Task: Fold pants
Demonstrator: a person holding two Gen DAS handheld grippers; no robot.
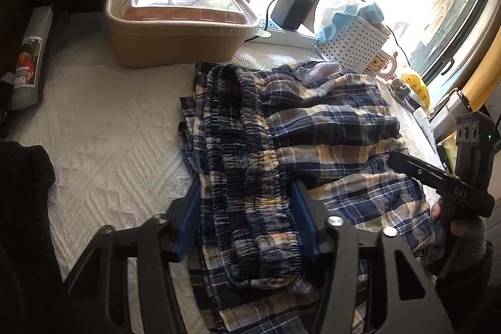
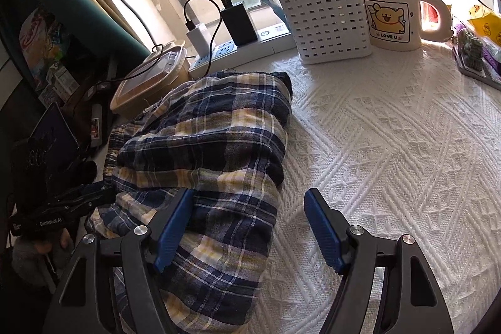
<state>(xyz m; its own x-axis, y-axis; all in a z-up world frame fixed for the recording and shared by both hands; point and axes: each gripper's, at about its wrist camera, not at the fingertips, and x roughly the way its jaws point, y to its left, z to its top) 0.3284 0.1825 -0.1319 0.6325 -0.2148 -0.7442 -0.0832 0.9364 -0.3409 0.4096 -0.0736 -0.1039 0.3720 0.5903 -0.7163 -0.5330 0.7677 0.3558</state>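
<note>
Plaid pants (image 1: 313, 127) fill the centre of the left wrist view, where the left gripper (image 1: 247, 224) pinches their bunched waistband (image 1: 241, 165). Lower centre of the right wrist view, the right gripper (image 2: 250, 227) stands open, empty; lifting one-sided could undo the fold.
</note>
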